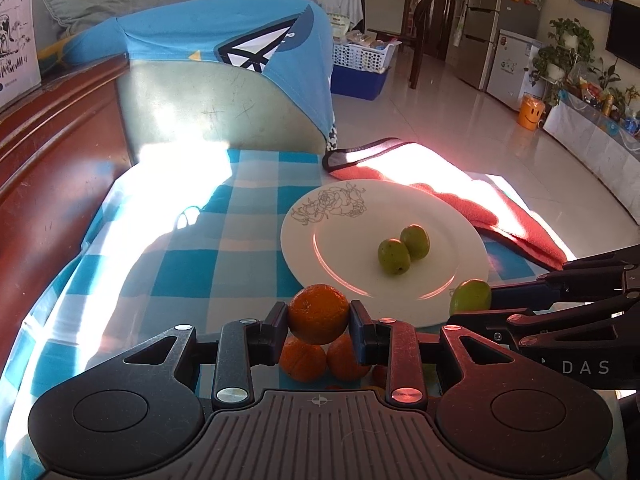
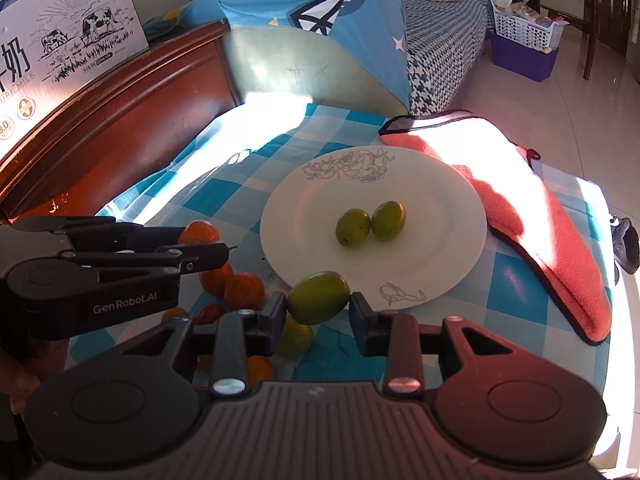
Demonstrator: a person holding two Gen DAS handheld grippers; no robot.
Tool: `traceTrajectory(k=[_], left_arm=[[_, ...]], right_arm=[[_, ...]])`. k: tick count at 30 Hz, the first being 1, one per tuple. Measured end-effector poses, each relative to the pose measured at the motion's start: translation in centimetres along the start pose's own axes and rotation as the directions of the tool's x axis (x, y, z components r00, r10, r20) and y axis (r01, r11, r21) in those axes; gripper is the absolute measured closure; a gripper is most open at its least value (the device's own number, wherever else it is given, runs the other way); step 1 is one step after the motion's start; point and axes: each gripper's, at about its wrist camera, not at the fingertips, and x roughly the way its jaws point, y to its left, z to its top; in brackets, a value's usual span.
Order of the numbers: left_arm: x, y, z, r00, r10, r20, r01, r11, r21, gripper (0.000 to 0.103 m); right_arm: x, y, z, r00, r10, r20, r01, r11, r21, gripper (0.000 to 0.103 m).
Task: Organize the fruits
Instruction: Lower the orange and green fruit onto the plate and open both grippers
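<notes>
Now both grippers are loaded: the right gripper (image 2: 318, 305) is clamped on a green fruit (image 2: 318, 298), long axis across the jaws, just below the plate (image 2: 440, 208) rim; the left gripper (image 1: 319, 322) grips an orange (image 1: 319, 314) at lower centre, nearly as close.

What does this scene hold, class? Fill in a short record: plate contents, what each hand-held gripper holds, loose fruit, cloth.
plate contents: two green fruits
left hand-held gripper: shut on an orange
right hand-held gripper: shut on a green fruit
loose fruit: oranges on the checked tablecloth
cloth: orange towel beside the plate
</notes>
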Motion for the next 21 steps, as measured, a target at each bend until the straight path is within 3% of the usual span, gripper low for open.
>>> traceTrajectory(k=[11, 21], left_arm=[[1.9, -0.1, 2.0, 1.000, -0.030, 0.001, 0.030, 0.999, -0.012, 0.073], [4.9, -0.7, 3.3, 0.999, -0.045, -0.015, 0.046, 0.998, 0.045, 0.073]], right_arm=[[0.2, -1.2, 1.3, 1.000, -0.017, 0.008, 0.017, 1.000, 0.005, 0.068], [1.8, -3.5, 2.6, 0.999, -0.051, -0.003, 0.051, 0.997, 0.058, 0.068]])
